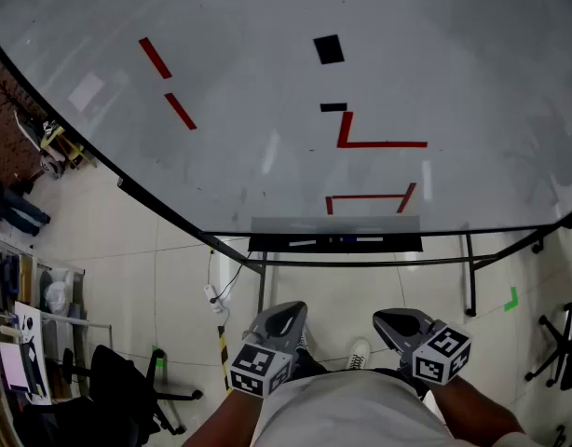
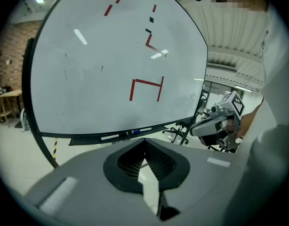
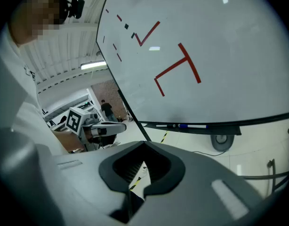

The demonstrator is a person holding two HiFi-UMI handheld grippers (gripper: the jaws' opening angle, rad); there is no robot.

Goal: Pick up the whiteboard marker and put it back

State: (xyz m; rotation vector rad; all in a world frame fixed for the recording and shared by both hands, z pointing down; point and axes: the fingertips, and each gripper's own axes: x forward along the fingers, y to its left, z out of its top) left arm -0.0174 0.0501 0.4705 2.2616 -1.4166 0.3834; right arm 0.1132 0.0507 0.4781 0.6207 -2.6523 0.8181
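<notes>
Both grippers are held low, well short of the whiteboard (image 1: 267, 82). The left gripper (image 1: 284, 317) has its jaws pressed together with nothing between them, and so does the right gripper (image 1: 394, 322). The whiteboard marker (image 1: 353, 240), seemingly blue-capped, lies flat on the tray (image 1: 267, 243) under the board's lower edge, beside a paler marker (image 1: 303, 243).

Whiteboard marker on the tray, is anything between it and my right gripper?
Nothing visible does. The right gripper is back from the whiteboard, fingers together and empty. Only open space above the floor separates it from the whiteboard marker lying in the tray.
</notes>
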